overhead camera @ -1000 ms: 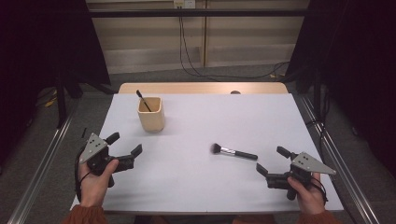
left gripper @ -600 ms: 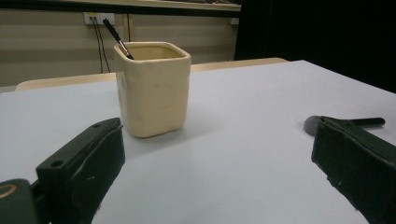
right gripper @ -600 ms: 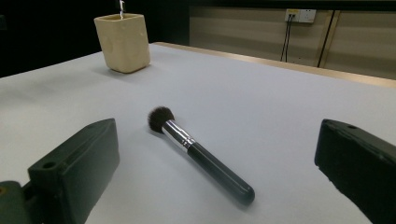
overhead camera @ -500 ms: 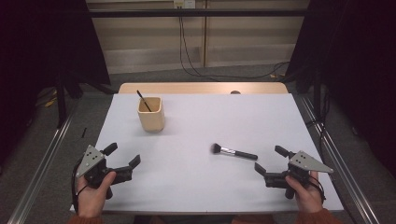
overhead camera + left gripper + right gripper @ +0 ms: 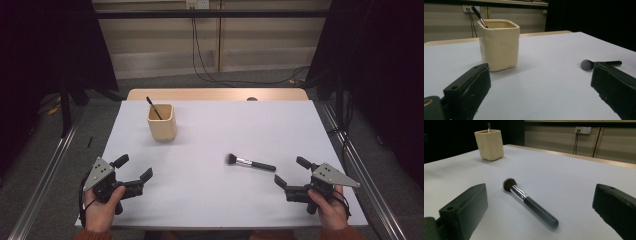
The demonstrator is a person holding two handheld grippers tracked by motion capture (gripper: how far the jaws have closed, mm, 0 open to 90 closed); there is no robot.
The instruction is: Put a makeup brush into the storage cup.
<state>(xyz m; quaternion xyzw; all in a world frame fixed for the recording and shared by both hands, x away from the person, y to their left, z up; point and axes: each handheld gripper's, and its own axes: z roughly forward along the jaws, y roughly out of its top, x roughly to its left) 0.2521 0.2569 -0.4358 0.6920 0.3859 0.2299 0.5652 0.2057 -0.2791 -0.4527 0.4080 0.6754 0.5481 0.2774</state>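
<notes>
Near the makeup brush (image 5: 250, 163) we find the right claw (image 5: 295, 174) open; the left claw (image 5: 134, 167), open, has withdrawn from the cup (image 5: 161, 121), leaving pickup rightward.

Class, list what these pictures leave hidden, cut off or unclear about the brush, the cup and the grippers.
- Cup: its wall hides the lower part of the thin brush inside, left gripper view.
- Makeup brush: handle partly behind a jaw, left gripper view.
- Right gripper: jaw ends cut off by the frame's edge, right gripper view.
</notes>
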